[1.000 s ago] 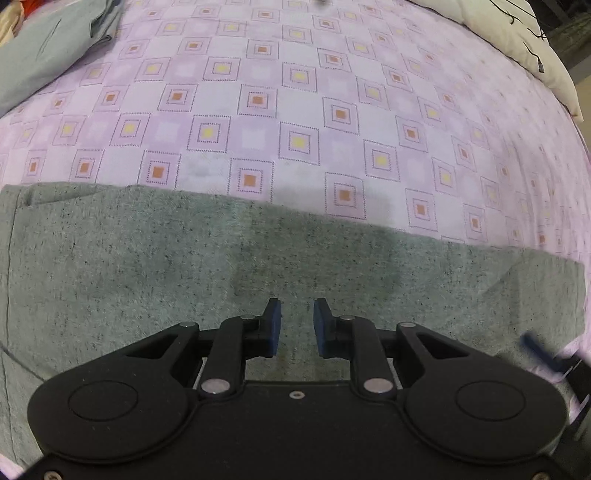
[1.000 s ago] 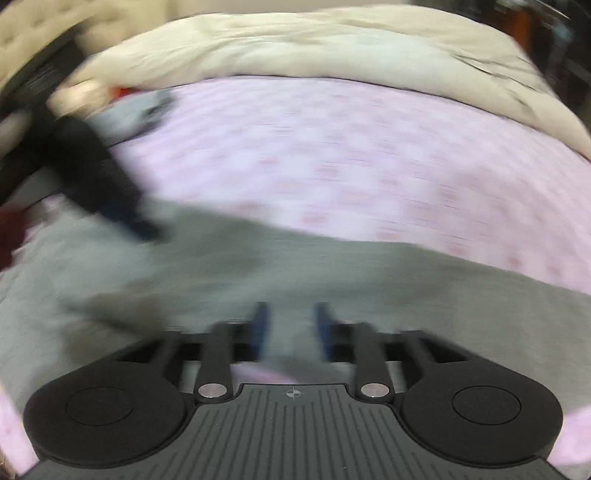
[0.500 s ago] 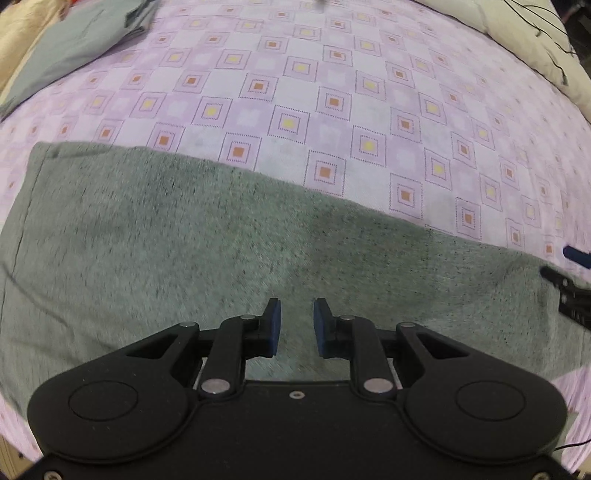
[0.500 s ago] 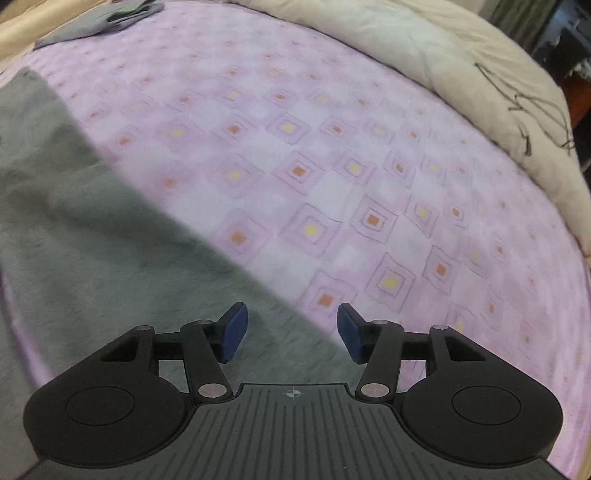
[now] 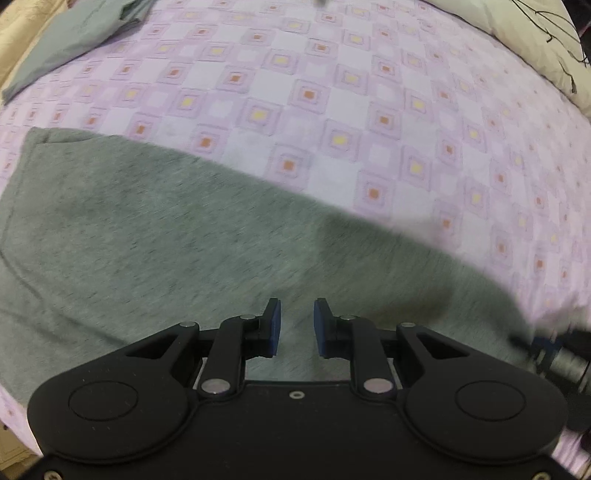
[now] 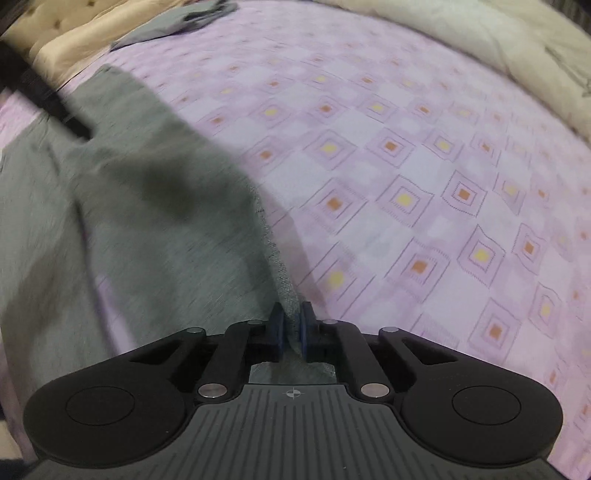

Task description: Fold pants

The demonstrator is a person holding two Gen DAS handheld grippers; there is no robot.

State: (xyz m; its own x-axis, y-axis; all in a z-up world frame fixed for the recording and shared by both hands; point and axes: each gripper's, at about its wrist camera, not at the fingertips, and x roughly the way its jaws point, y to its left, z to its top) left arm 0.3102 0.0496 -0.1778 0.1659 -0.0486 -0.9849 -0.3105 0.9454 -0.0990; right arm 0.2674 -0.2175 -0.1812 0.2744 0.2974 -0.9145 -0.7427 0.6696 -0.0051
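Observation:
The grey pants [image 5: 184, 236] lie flat across the near part of the bed. My left gripper [image 5: 296, 325] hovers over their near part, open a little and empty. In the right wrist view the pants [image 6: 140, 206] fill the left half. My right gripper [image 6: 291, 328] is shut on their right end, and a ridge of grey cloth rises from between the blue pads [image 6: 277, 330]. The right gripper shows blurred at the far right of the left wrist view [image 5: 557, 354]. The left gripper shows blurred at the upper left of the right wrist view [image 6: 48, 103].
The bed has a pink sheet with square patterns [image 5: 332, 110]. Another grey garment [image 5: 77, 40] lies at the far left. A cream duvet [image 6: 480, 40] runs along the far right, and a tan padded cover [image 6: 66, 33] lies at the far left.
My right gripper has shut on the end of the pants; it was open half a second ago. The left gripper stays slightly open and has drifted a little over the cloth.

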